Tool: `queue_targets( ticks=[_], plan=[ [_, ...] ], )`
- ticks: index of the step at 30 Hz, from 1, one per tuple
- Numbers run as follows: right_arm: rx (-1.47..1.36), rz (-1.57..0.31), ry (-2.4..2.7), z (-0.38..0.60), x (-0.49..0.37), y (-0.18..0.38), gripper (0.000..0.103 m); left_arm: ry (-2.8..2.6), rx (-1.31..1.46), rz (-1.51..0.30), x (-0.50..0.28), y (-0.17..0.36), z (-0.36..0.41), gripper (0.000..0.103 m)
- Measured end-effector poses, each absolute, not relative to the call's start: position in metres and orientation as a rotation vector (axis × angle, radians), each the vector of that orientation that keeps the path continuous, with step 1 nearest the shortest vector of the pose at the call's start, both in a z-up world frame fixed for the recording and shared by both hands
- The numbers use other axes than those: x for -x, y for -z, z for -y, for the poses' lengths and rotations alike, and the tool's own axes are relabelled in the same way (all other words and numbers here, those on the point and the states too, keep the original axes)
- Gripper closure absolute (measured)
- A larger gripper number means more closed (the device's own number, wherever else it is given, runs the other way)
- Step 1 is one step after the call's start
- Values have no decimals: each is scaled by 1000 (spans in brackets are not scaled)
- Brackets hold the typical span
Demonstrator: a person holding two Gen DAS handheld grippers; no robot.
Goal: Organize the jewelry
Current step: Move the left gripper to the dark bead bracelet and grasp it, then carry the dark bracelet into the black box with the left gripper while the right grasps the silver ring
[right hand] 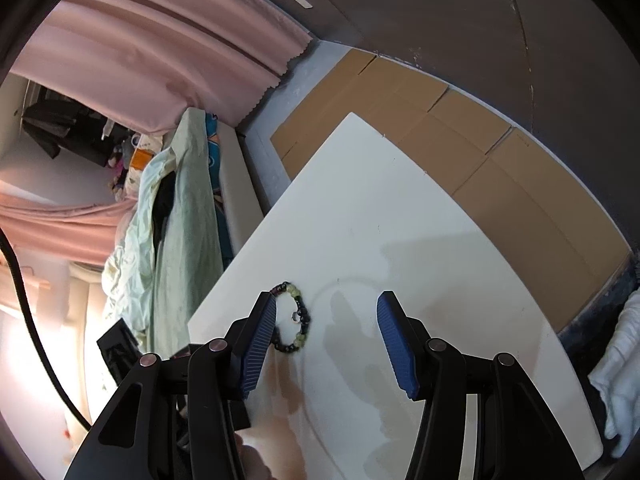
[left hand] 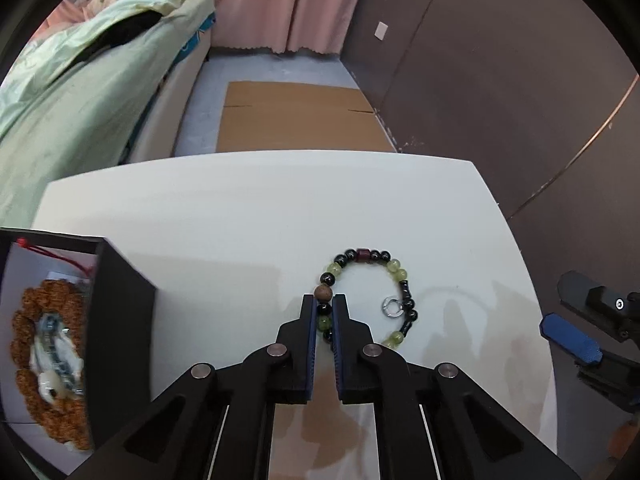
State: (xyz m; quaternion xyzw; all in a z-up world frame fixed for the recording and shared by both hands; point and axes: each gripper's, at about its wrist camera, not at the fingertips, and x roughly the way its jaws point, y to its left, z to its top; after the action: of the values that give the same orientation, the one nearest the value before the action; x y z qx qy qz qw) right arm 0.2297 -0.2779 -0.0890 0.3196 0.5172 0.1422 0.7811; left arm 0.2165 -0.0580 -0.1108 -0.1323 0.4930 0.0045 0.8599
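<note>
A bracelet of black, green and brown beads [left hand: 394, 268] lies on the white table [left hand: 240, 216]. My left gripper [left hand: 324, 304] is shut on its left side, with beads pinched between the blue pads. A small silver ring [left hand: 392, 306] lies inside the bracelet loop. A black box [left hand: 116, 320] at the left holds a brown beaded bracelet [left hand: 28, 344] and other jewelry. In the right wrist view my right gripper [right hand: 326, 308] is open and empty above the table, with the bead bracelet [right hand: 298, 316] just right of its left finger.
The right gripper's blue pad [left hand: 570, 342] shows at the right edge of the left wrist view. A bed with a green blanket [left hand: 60, 112] stands left of the table. Flat cardboard [left hand: 296, 116] lies on the floor beyond the table's far edge.
</note>
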Motion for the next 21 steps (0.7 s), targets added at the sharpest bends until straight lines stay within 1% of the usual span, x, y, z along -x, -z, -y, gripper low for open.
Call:
queue_targets(
  ticks=[4,14,21],
  plan=[
    [-644,-1124,-319,268,-232,88,48,42,341,-992,-208,95,51,96],
    [-548,-1131,-325,248,-233,88,49,160,391,-901,-189,53,48,96],
    [-425,-1150,-375,214,-232,92,51,167,442,-827,-176,26,26,96]
  ],
)
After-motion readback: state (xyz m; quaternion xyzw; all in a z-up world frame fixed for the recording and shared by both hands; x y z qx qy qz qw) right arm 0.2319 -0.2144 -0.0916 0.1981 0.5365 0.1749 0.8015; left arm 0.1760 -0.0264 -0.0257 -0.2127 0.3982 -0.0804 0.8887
